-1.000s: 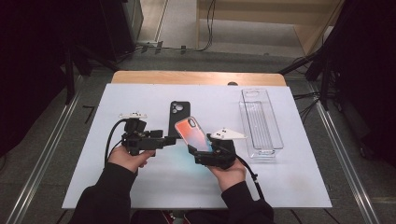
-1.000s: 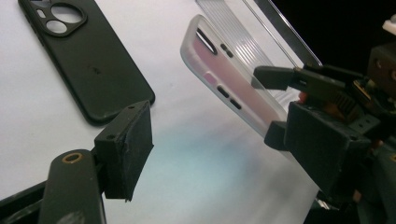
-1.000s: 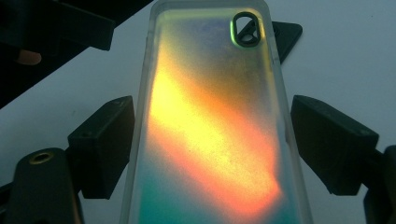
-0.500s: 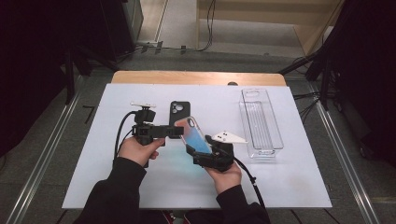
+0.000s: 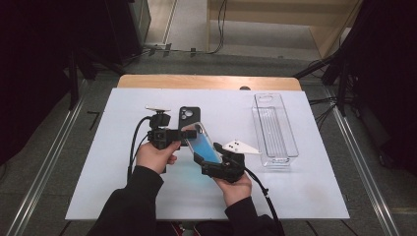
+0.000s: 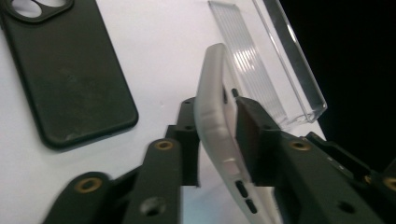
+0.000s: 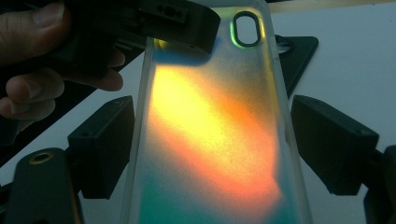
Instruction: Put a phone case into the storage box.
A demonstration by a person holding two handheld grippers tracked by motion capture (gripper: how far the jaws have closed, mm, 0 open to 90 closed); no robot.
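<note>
While the left gripper (image 6: 219,140) pinches the iridescent phone case (image 5: 202,145) at mid-frame, its long axis slants toward the upper left. The right gripper (image 7: 210,154) stands open, jaws flanking the case's lower end.

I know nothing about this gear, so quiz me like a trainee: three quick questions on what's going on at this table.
1. True or false: the black phone case lies flat on the table, with no gripper on it.
2. Where is the iridescent phone case?
A) lifted, its edge pinched by the left gripper
B) inside the tray
C) flat on the table
3. Fill in: the clear tray stands on the person's ____ side.

Key: 1 true; 2 A; 3 right.
</note>
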